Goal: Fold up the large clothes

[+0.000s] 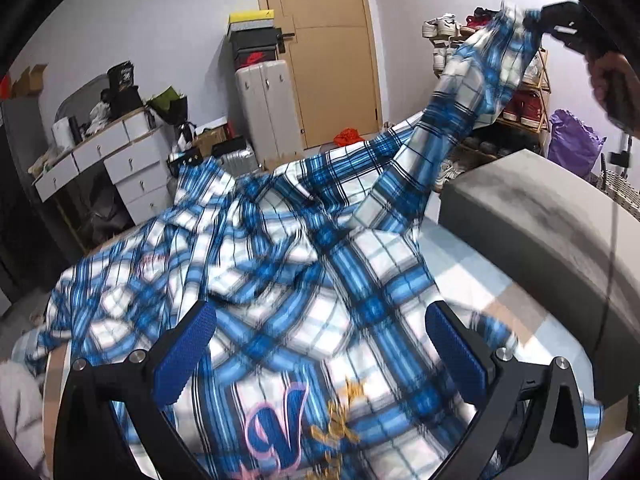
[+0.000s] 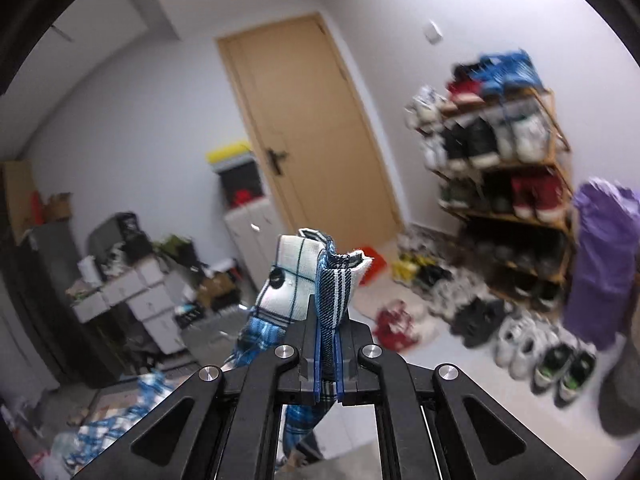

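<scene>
A large blue, white and black plaid shirt [image 1: 304,264] lies spread and rumpled on the bed, with an embroidered letter near the bottom. My left gripper [image 1: 320,344] is open just above the shirt's body, its blue pads [image 1: 188,344] wide apart and empty. One sleeve [image 1: 472,92] is stretched up to the upper right, where my right gripper [image 1: 538,20] holds its end. In the right wrist view my right gripper [image 2: 327,312] is shut on the sleeve cuff [image 2: 316,276], which sticks up between the closed pads, high above the floor.
A grey cushion block [image 1: 552,232] sits on the bed at right. Beyond are a wooden door [image 1: 328,48], a grey suitcase [image 1: 268,112], white drawers [image 1: 120,156], a shoe rack [image 2: 504,184], a purple bag [image 2: 604,256] and shoes on the floor [image 2: 540,344].
</scene>
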The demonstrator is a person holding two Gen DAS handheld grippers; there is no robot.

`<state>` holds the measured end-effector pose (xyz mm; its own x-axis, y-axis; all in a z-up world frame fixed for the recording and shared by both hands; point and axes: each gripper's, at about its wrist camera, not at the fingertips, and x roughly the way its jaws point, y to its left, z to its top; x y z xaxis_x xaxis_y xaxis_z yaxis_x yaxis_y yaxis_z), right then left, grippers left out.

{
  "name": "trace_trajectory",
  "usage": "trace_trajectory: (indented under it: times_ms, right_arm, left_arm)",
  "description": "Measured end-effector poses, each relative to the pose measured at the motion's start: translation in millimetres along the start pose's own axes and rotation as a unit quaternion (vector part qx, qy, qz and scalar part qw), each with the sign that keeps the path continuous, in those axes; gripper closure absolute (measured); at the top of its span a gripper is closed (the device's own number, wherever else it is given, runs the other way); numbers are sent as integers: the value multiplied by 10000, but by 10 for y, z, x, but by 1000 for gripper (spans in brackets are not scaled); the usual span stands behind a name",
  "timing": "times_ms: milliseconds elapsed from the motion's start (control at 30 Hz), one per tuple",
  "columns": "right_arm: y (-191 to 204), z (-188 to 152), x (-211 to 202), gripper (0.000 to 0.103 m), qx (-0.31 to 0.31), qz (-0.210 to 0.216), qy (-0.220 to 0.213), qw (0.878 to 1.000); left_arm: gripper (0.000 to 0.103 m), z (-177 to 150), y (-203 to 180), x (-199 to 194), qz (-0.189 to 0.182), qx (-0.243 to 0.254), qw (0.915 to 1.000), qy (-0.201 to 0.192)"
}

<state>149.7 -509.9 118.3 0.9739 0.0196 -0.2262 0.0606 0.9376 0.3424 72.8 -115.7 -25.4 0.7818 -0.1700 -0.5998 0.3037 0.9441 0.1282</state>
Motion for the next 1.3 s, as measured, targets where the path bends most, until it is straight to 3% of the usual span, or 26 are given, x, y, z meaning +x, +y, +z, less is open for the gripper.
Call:
trace_trajectory:
  times_ms: [133, 267, 400, 467, 567, 667, 833, 933, 967, 1000, 1067, 1133, 1233, 1300]
  right_arm:
    - [-16, 49, -259, 98, 101, 452, -246, 9986]
    - [-173, -177, -368, 98, 314, 718, -83, 9969]
    - [-768, -741, -291, 98, 1263, 431, 494, 9898]
    - [-973, -937, -280, 98, 1466, 171, 696, 9866]
    - [-1329, -1171, -330, 98, 1904, -86, 815, 9783]
    - [-1397, -1146, -357, 98, 1771, -83, 776, 9811]
    - [-1270, -1104, -430, 98, 1405, 93, 751, 9872]
    - [-1255, -1105, -418, 98, 1197, 105, 834, 9892]
    - [-1257, -1136, -427, 98, 1148, 77, 866, 9896]
    - [-1267, -1161, -407, 98, 1067, -9, 925, 9900]
    - [-1279, -1210, -354, 98, 859, -235, 1114, 9898]
    - [-1298, -1255, -298, 97, 755, -393, 1286, 9880]
    - [-1409, -1322, -195, 97, 1079, -567, 1625, 9792]
    - [-1478, -1360, -124, 92, 1353, -652, 1926, 9697]
  left_arm:
    - [1, 231, 68, 113, -395, -217, 9990, -71]
    - [1, 586, -11, 285, -838, -238, 9962, 1]
    - [1, 805, -247, 465, -1046, 60, 9945, 76]
    - [1, 829, -489, 628, -1154, 505, 9916, 311]
    - [1, 765, -803, 790, -1134, 1163, 9848, 610]
    - [1, 710, -1074, 977, -675, 1898, 9770, 701]
    - [1, 715, -1179, 1242, -145, 2470, 9657, 780]
    - [2, 685, -1109, 1306, -217, 2564, 9638, 690]
    - [16, 684, -1082, 1319, -274, 2559, 9639, 678]
    - [52, 696, -1076, 1336, -304, 2568, 9634, 711]
    - [102, 715, -1001, 1446, -603, 2349, 9638, 1111]
    - [102, 713, -935, 1432, -927, 2083, 9662, 1201]
    - [102, 679, -834, 1161, -967, 2042, 9721, 626]
    - [102, 644, -795, 1011, -1109, 1997, 9721, 527]
